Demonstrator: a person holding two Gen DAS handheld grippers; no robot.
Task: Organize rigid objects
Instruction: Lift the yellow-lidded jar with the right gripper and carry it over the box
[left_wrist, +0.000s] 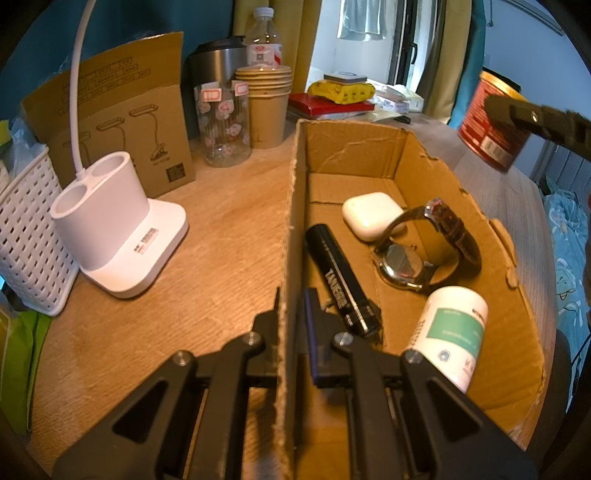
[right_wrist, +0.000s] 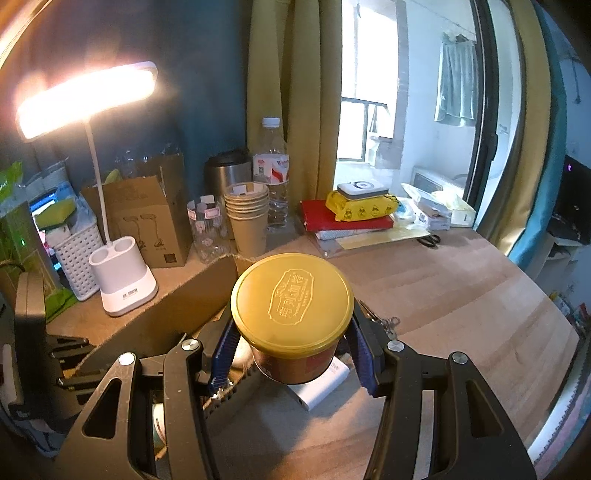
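Left wrist view: your left gripper (left_wrist: 291, 314) is clamped on the cardboard box (left_wrist: 461, 206) wall at 6 o'clock; keep it steady.

Right wrist view: your right gripper (right_wrist: 291, 350) clamps the gold-lidded can (right_wrist: 291, 295), centre; carry it upright towards the box at 9 o'clock.

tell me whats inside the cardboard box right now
Inside the cardboard box: a white earbud case, a wristwatch, a black marker and a white bottle with a green label. The near corner is hidden behind the left gripper.
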